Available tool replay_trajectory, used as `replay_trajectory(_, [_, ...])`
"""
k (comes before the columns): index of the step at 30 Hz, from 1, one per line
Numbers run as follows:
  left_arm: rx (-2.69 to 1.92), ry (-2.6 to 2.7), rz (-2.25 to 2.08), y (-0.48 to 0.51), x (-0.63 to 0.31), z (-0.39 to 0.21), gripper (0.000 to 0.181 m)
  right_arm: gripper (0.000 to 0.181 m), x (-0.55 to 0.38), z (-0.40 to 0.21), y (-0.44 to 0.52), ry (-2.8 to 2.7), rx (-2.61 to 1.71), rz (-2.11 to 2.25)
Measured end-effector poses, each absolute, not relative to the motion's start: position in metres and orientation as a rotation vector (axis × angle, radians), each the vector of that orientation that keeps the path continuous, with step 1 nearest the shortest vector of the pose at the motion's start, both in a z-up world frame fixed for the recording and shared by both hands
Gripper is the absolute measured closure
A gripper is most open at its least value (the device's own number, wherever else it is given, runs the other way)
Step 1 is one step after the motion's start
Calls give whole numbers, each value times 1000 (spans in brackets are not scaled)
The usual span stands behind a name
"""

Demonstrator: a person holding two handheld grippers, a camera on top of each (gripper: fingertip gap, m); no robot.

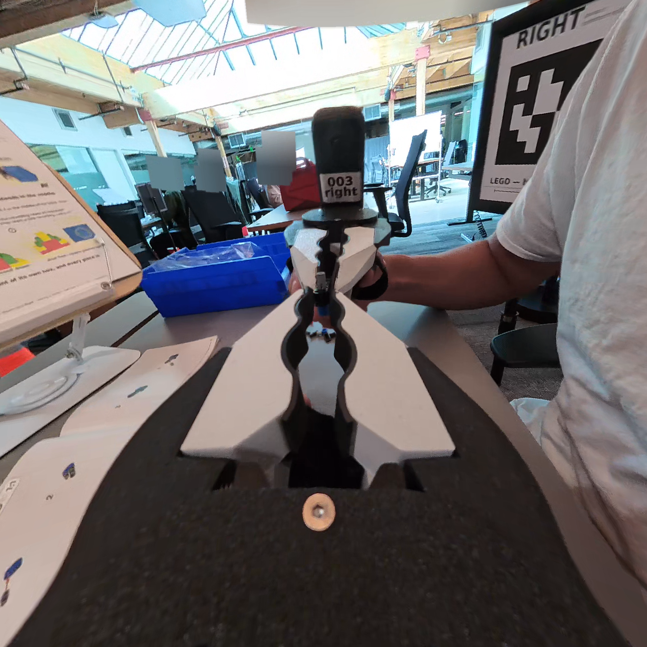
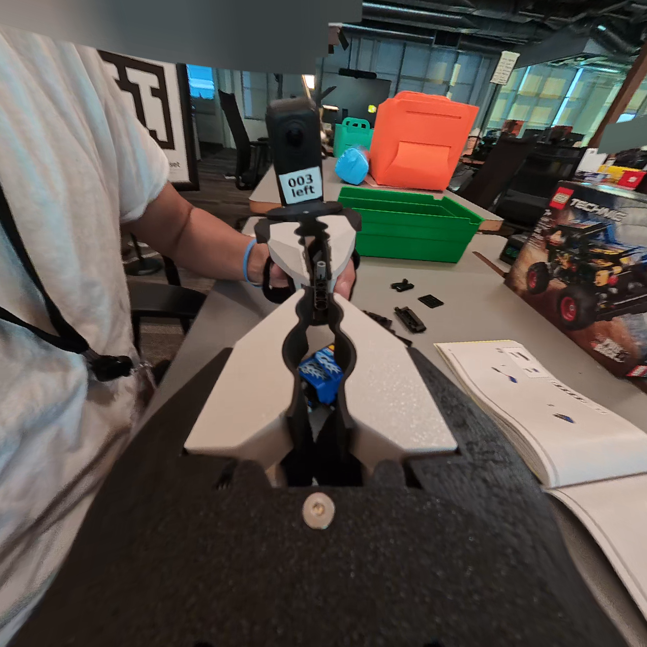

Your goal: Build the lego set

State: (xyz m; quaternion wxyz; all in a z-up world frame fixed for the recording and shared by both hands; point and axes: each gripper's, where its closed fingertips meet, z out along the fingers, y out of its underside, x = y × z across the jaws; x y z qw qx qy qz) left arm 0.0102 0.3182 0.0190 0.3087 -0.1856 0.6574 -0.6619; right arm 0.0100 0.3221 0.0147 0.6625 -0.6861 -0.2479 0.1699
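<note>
In the left wrist view, the left tool (image 1: 319, 304) is meeting the right tool tip to tip above the worktop (image 1: 413, 322), its fingers closing narrowly on a small black lego piece (image 1: 320, 292). A blue bin (image 1: 217, 283) is sitting at the far edge.

In the right wrist view, the right tool (image 2: 319, 308) is pinching a black lego beam (image 2: 320, 290), while a blue lego assembly (image 2: 320, 378) is lying on the worktop beneath, near an open booklet (image 2: 525, 402).

A white printed label (image 1: 340, 187) sits on the black camera of my right gripper (image 1: 324, 290), and a matching label (image 2: 300, 185) sits on the camera of my left gripper (image 2: 320, 280). A marker poster (image 1: 535, 105) and a propped instruction sheet (image 1: 52, 227) carry readable print. The set box (image 2: 588, 266) shows a brand logo and the open booklet (image 2: 525, 392) shows step numerals.
</note>
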Motion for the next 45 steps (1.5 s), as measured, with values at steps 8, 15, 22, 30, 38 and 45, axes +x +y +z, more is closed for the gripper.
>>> replay_trajectory(8, [-798,1780,-1693,367,33,8,165,175,132,1,322,-650,-1748,-392])
replay_trajectory(15, [-1081,1559,-1621,448,53,-15,166,174,249,-63,298,-617,-1977,-1069])
replay_trajectory(22, [-1146,1701,-1475,446,60,-49,166,175,261,-70,295,-664,-1970,-1203])
replay_trajectory(30, [-1107,1782,-1341,440,60,-66,170,174,258,-88,298,-666,-2026,-1134])
replay_trajectory(38, [-1139,1753,-1391,444,60,-61,170,175,257,-81,297,-618,-2006,-1088])
replay_trajectory(45, [-1132,1748,-1394,444,60,-60,171,174,251,-81,299,-622,-1997,-1053])
